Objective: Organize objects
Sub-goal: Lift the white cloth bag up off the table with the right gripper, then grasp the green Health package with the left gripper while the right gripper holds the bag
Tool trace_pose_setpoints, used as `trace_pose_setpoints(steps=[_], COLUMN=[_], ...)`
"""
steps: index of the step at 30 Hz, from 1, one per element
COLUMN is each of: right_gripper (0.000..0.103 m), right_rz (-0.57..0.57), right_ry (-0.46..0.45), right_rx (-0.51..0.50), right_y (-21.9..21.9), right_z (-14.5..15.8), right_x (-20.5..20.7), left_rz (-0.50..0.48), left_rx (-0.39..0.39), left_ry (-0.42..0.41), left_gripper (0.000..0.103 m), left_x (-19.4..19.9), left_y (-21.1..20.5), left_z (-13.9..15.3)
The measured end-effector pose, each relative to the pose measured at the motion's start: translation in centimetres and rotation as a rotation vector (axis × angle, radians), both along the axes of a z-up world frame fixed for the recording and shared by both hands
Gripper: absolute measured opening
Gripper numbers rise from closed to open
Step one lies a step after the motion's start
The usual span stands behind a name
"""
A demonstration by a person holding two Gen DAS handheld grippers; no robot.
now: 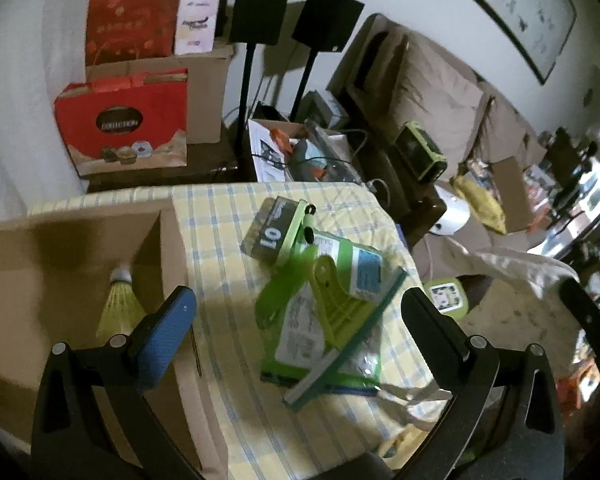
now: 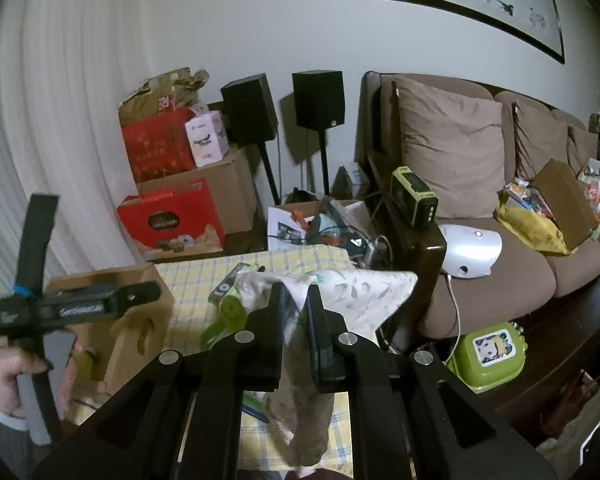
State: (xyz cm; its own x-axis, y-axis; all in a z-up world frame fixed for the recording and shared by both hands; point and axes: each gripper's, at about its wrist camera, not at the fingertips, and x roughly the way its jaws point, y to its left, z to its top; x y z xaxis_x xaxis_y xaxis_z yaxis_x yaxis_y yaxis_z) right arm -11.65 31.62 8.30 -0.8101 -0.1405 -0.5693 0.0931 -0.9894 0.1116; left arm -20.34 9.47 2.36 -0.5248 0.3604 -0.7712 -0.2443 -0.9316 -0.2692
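Soft printed cloth bag (image 2: 340, 296), clamped and lifted in the right hand-held gripper (image 2: 298, 300), above the checked surface (image 1: 220, 216).

Handling: judged light, limp and non-fragile; the fabric bunches between the closed jaws and droops below them, so a hold on the gathered top is likely safest. Left hand-held gripper (image 1: 296, 320): released, jaws spread wide, nothing between them, hovering over a heap of green packets (image 1: 324, 312) and a grey pack (image 1: 276, 228) in mid-surface. Cardboard box (image 1: 80, 240), open-topped, stands at the left of the surface; a shuttlecock (image 1: 120, 304) lies inside. Room: bare checked cloth between box wall and heap; the right edge of the surface drops off near the sofa (image 2: 480, 280), with a green tin (image 2: 488, 352) below.
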Motion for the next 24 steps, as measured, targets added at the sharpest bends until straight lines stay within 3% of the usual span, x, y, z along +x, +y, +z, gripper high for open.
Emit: trace_pose_setpoints(steps=[13, 24], right_gripper=[0.009, 0.009], right_rz=[0.0, 0.0], right_ry=[-0.031, -0.074], right_rx=[0.02, 0.0], right_y=[0.1, 0.8], right_z=[-1.0, -2.8], right_x=[-1.8, -3.5], left_rz=[-0.049, -0.015], left_rx=[-0.142, -0.128], left_ry=[-0.124, -0.291], left_gripper=[0.102, 0.1], left_x=[-9.8, -16.0], left_y=[6.9, 8.2], left_z=[-5.6, -11.4])
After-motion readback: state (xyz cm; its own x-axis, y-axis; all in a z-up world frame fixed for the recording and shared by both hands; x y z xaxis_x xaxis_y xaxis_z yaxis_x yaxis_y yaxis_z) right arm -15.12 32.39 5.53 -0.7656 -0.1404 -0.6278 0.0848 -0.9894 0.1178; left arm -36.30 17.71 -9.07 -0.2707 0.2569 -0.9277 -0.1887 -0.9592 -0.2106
